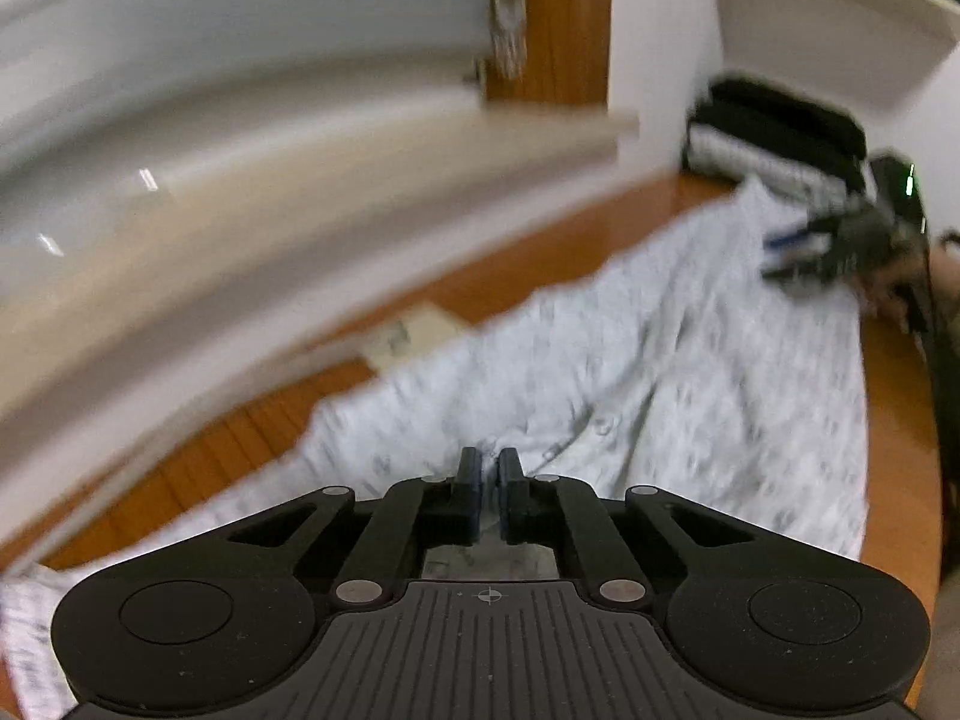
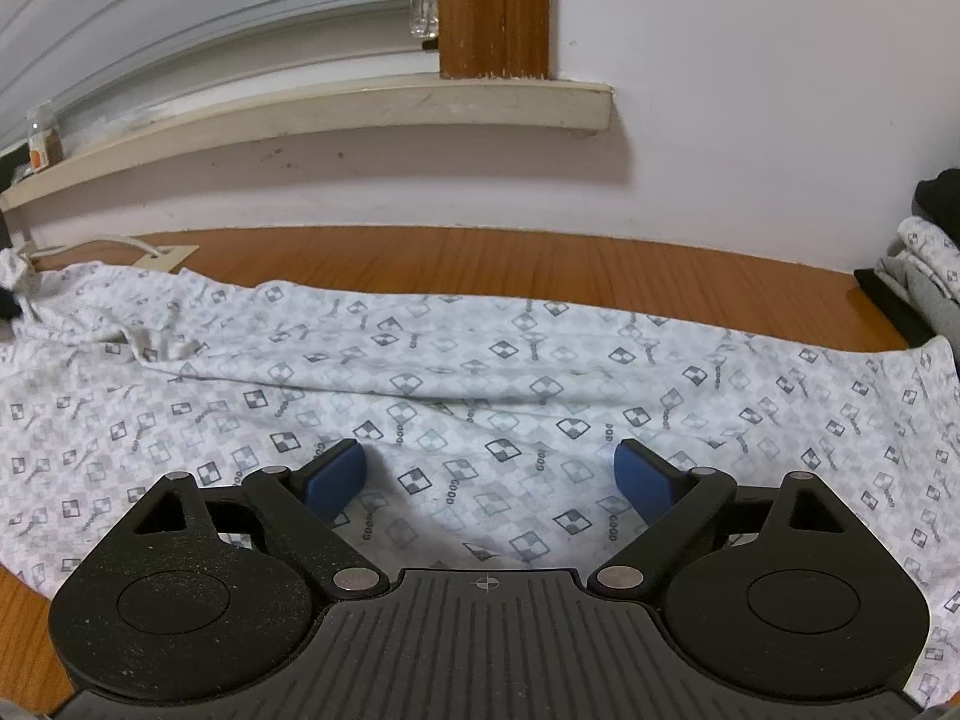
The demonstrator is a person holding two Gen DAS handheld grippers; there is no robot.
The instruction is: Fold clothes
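- Lying spread across the orange-brown wooden tabletop point(image 2: 540, 264), the white cotton shirt printed with small grey checkered squares point(image 2: 480, 372) is seen mostly flat, with a long crease through its middle and some bunching at its left end.
- A button placket point(image 1: 600, 426) is visible in the left wrist view, so the garment is judged to be a buttoned shirt; that view is blurred, and fine detail cannot be told.
- The left hand-held gripper point(image 1: 491, 480) is clenched, its dark pads almost together, and a thin strip of the shirt cloth seems to be pinched between them near an edge.
- The right hand-held gripper point(image 2: 489, 474) is released, its blue pads standing wide apart just above the shirt, with no cloth between them.
- A pile of folded clothes, black, grey and of the same checkered print point(image 2: 927, 282), is seen at the right end of the tabletop, near the shirt.
- By judgement, some garments are already folded, while this shirt is not yet a compact fold; whether a fold of it is now under way cannot be settled.
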